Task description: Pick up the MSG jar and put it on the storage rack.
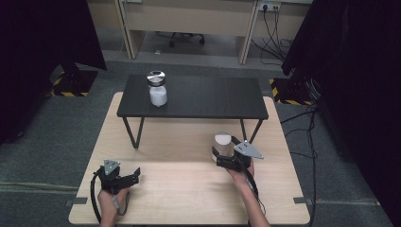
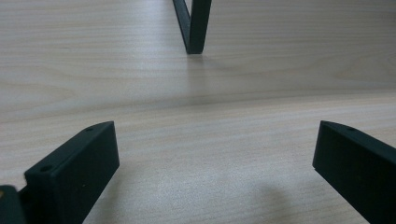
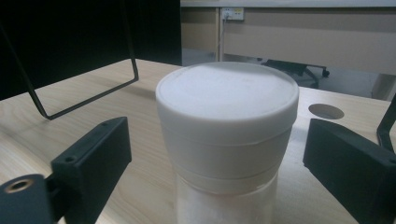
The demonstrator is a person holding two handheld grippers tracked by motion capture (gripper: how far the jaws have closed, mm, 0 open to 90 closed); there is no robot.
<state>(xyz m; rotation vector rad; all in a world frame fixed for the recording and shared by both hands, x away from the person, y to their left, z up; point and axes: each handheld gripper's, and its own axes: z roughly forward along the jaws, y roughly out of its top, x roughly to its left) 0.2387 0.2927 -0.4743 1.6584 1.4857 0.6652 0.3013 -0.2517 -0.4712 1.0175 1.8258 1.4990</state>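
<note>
A clear jar with a white lid (image 1: pixel 222 143) stands on the wooden table (image 1: pixel 189 194) just in front of the black shelf's right leg. My right gripper (image 1: pixel 224 151) reaches around it from the near side. In the right gripper view the jar (image 3: pixel 227 100) stands between the two black jaws with a gap on each side, so my right gripper (image 3: pixel 217 135) is open. A second jar (image 1: pixel 157 89), silver-lidded with white contents, stands on the black shelf (image 1: pixel 213 97) at its left. At the table's near left my left gripper (image 1: pixel 135 175) rests open, and its own view (image 2: pixel 215 140) has bare wood between the jaws.
The black shelf stands on thin V-shaped legs (image 2: pixel 192 25) over the far half of the table. A round cable hole (image 3: pixel 326 111) lies in the tabletop beyond the jar. Dark curtains flank both sides, with desks and cables behind.
</note>
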